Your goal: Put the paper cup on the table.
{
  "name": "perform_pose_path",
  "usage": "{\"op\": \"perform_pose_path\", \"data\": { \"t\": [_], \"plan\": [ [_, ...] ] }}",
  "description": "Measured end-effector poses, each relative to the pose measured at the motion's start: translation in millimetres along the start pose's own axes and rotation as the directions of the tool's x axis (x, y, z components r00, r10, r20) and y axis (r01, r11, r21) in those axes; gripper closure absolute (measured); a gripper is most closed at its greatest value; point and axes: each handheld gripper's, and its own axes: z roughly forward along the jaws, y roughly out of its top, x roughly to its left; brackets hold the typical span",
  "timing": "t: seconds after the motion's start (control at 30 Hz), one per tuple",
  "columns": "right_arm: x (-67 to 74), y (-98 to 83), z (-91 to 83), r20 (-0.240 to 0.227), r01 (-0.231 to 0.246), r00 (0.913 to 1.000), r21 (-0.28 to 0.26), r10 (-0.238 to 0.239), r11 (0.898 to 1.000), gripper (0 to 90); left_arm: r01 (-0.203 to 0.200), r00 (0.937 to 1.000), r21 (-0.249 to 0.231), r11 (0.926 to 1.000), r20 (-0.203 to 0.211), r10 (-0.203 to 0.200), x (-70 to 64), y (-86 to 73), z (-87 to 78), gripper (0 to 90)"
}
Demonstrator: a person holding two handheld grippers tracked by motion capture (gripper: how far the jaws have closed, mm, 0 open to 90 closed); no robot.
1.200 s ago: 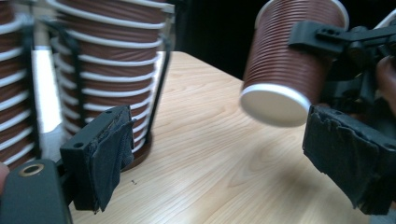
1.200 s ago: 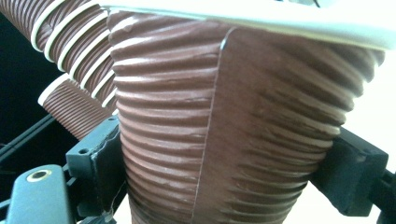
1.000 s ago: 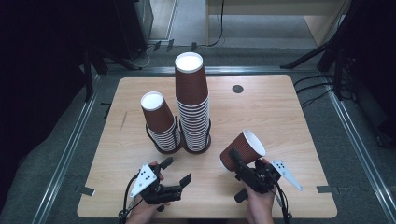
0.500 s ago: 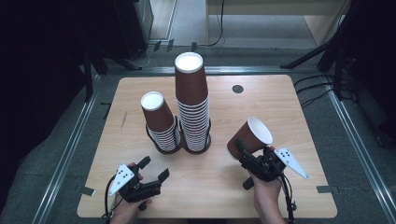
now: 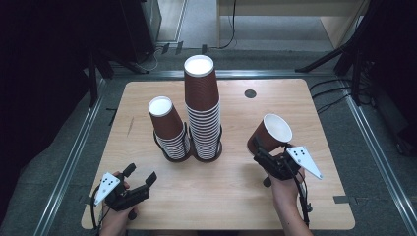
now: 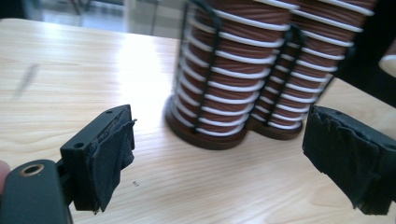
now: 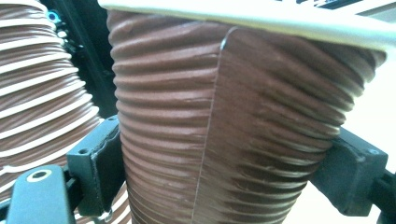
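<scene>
The wooden table is the biggest thing here, and everything sits on it or hangs over it. The landmark is the tall stack of brown cups, which stands upside down in a black wire holder near the middle of the table.

Right beside the tall stack, on its left in the high view and touching its holder, stands the short stack of brown cups, also upside down, with its top cup leaning a little.

To the right of the tall stack, and nearer the person, one single brown cup is held up off the table. It is tilted, so its white inside shows. The right gripper has its two black jaws pressed on the ribbed sides of this cup.

To the left of the tall stack, near the table's front edge, the left gripper points toward the stacks. Its jaws stand apart with nothing between them.
</scene>
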Motion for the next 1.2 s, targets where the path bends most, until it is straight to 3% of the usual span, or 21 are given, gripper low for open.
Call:
{"op": "perform_pose_path", "data": {
  "t": [0.13,0.3,0.47,0.57,0.6,0.7,0.87,1.03,1.13,1.2],
  "plan": [
    [-4.5,0.5,5.8,0.033,0.028,0.9991,0.002,-0.028,1.000,14.1,0.003,0.9992,0.017,0.9999,-0.041,-0.002,9.3,-0.1,-2.0,9.6],
    [-9.3,-2.3,13.3,0.069,0.070,0.9951,0.004,-0.070,0.998,14.1,-0.021,0.9965,0.022,0.9995,-0.080,0.023,14.0,-1.2,-3.2,9.7],
    [-16.2,-6.6,22.3,0.071,0.051,0.9962,-0.010,-0.050,0.999,14.1,-0.025,0.9957,0.020,0.9995,-0.088,0.026,17.3,-1.2,-3.8,9.8],
    [-19.1,-8.4,26.0,0.076,0.045,0.9962,-0.026,-0.043,0.999,14.0,-0.032,0.9905,0.034,0.9989,-0.133,0.036,19.0,-2.1,-2.9,9.8],
    [-21.0,-9.9,29.9,0.094,0.064,0.9937,-0.020,-0.062,0.998,14.0,-0.029,0.9884,0.027,0.9992,-0.148,0.033,19.9,-2.4,-3.2,9.7],
    [-23.4,-12.0,35.4,0.127,0.095,0.9875,-0.007,-0.094,0.995,14.0,-0.028,0.9877,0.023,0.9993,-0.153,0.032,20.4,-2.7,-3.3,9.6],
    [-26.3,-14.2,40.7,0.133,0.110,0.9853,-0.014,-0.107,0.994,13.9,-0.021,0.9900,0.024,0.9995,-0.139,0.024,21.0,-4.2,-2.2,9.5],
    [-24.1,-19.0,50.4,0.142,0.165,0.9772,-0.035,-0.158,0.986,13.8,-0.011,0.9889,0.041,0.9991,-0.147,0.017,21.7,-4.6,-1.3,9.6],
    [-25.4,-22.9,59.5,0.139,0.181,0.9743,-0.011,-0.177,0.983,13.8,-0.017,0.9887,0.049,0.9987,-0.148,0.024,20.7,-5.4,-0.7,9.6],
    [-27.0,-24.3,63.1,0.162,0.189,0.9690,0.003,-0.186,0.982,13.8,-0.009,0.9891,0.050,0.9987,-0.146,0.016,21.8,-5.3,-1.1,9.7]
  ]
}}
